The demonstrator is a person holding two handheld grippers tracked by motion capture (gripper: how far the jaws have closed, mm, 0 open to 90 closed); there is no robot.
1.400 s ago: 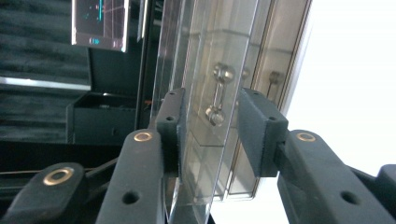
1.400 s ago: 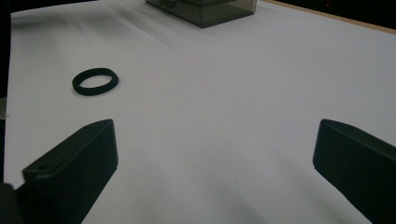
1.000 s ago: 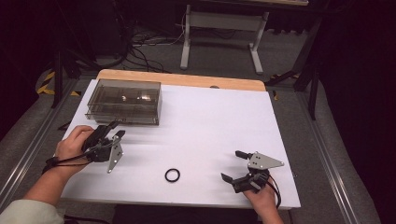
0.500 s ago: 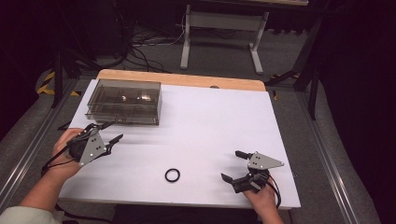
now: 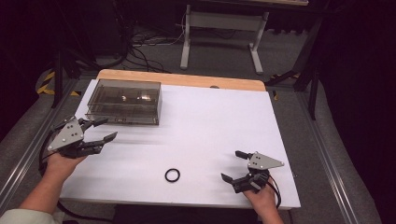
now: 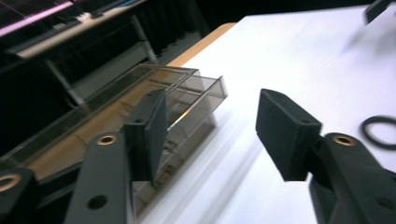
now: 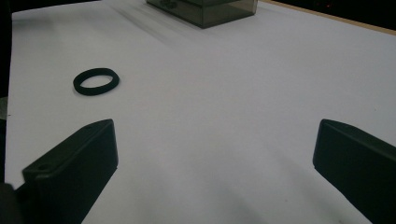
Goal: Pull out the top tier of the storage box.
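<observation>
Two hand-held grippers over a white-topped table (image 5: pixel 205 121), seen from above. Left gripper (image 5: pixel 103 129) hangs at the table's left edge, just in front of a smoky clear plastic box (image 5: pixel 123 100) near the far-left corner; its jaws have just been opening and stand apart w/ nothing between them. In the left gripper view the box (image 6: pixel 187 100) sits beyond the pads, the black ring (image 6: pixel 379 132) off to the right. Right gripper (image 5: pixel 234 165) rests low at the near-right edge, jaws wide apart, empty. The ring (image 5: pixel 172 175) lies flat on the table near the front edge, btwn the two grippers, closer to the right one, touching neither. Right gripper view: ring (image 7: pixel 96 81) ahead and left of the jaws.
</observation>
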